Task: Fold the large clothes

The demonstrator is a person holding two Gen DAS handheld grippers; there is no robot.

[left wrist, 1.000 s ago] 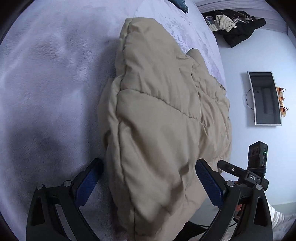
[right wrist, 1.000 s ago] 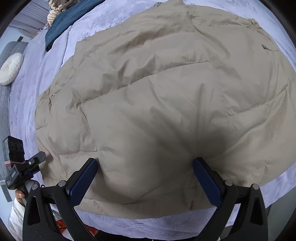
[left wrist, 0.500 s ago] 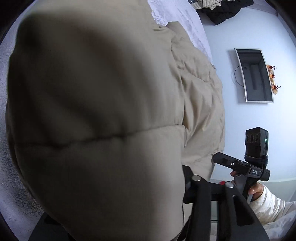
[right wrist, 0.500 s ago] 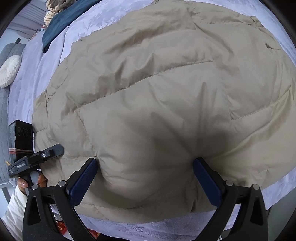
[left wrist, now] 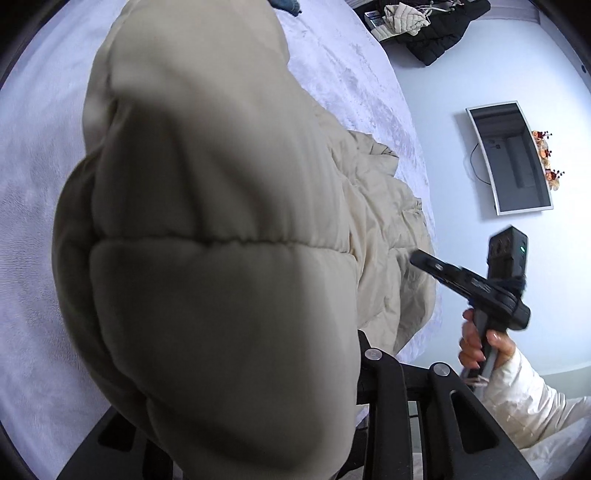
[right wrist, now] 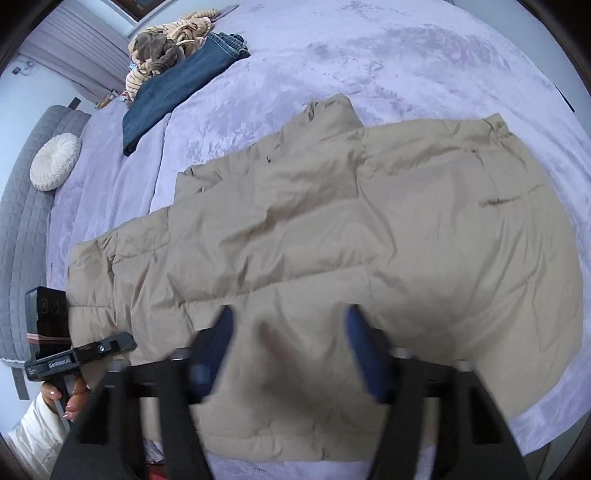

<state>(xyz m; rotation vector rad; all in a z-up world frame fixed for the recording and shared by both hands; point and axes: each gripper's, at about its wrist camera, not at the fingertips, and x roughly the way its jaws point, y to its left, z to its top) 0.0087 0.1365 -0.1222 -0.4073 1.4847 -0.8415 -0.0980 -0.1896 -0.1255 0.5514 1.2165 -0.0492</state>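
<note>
Left wrist view: beige puffer jacket fills the centre and left of the frame, a thick quilted fold bulging right over my left tool. Both fingertips are buried under the fabric; only the black frame shows at lower right. Linkage arms sit close together, so the left tool reads as clenched on the jacket. Rest of the jacket trails to centre right, lying on the lavender bed. My right hand grips the other tool's handle at right, white sleeve below it. Wall-mounted screen at right, dark clothes pile at top right.

Right wrist view: jacket spread flat across the middle of the frame on the bed. My right tool is at bottom centre, motion-blurred; blue fingers stand apart with a hump of jacket hem between them. Not closed down; cannot tell whether it actually grips. Left hand with its tool at lower left, at the jacket's edge. Folded jeans and a striped garment at upper left, round white cushion on the grey headboard at left.
</note>
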